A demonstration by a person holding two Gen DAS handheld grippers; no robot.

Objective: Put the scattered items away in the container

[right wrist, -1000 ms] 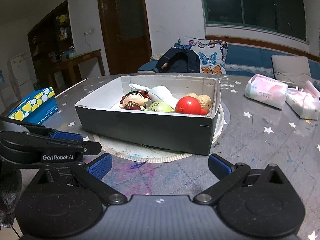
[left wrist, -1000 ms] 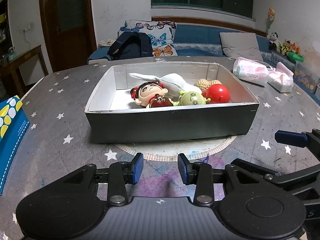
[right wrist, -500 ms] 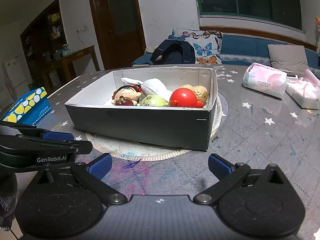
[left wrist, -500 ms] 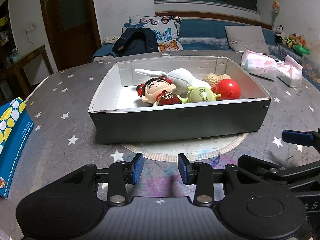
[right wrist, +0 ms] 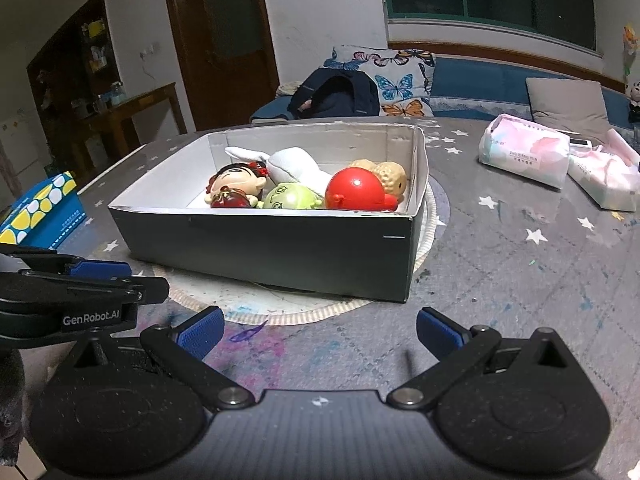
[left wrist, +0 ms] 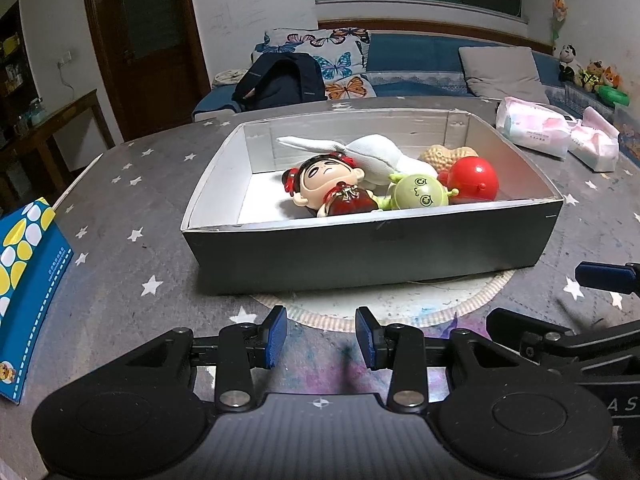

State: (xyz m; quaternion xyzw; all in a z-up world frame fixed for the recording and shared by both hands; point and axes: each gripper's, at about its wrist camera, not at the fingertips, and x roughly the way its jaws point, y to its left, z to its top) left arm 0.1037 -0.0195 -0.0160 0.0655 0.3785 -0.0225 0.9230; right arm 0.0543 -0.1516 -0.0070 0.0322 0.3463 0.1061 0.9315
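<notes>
A grey cardboard box (left wrist: 372, 248) (right wrist: 272, 256) with a white inside stands on a round mat. Inside lie a doll with black hair and a red dress (left wrist: 324, 184) (right wrist: 234, 186), a white plush (left wrist: 372, 152) (right wrist: 296, 164), a green toy (left wrist: 420, 196) (right wrist: 290, 197), a red ball toy (left wrist: 474, 180) (right wrist: 354, 190) and a tan peanut toy (left wrist: 438, 156) (right wrist: 394, 178). My left gripper (left wrist: 321, 335) hovers in front of the box, open a little with nothing between its blue pads. My right gripper (right wrist: 319, 334) stands wide open and empty, also in front of the box.
A blue box with yellow and white dots (left wrist: 24, 280) (right wrist: 44, 210) lies at the left. Two pink tissue packs (left wrist: 534, 132) (right wrist: 524, 154) sit at the back right. The grey star-patterned tablecloth (left wrist: 120, 240) covers the table. A sofa with cushions and a backpack stands behind.
Both grippers have risen and tilted, so more of the box's inside shows. Their jaw openings look the same. The toys have not moved.
</notes>
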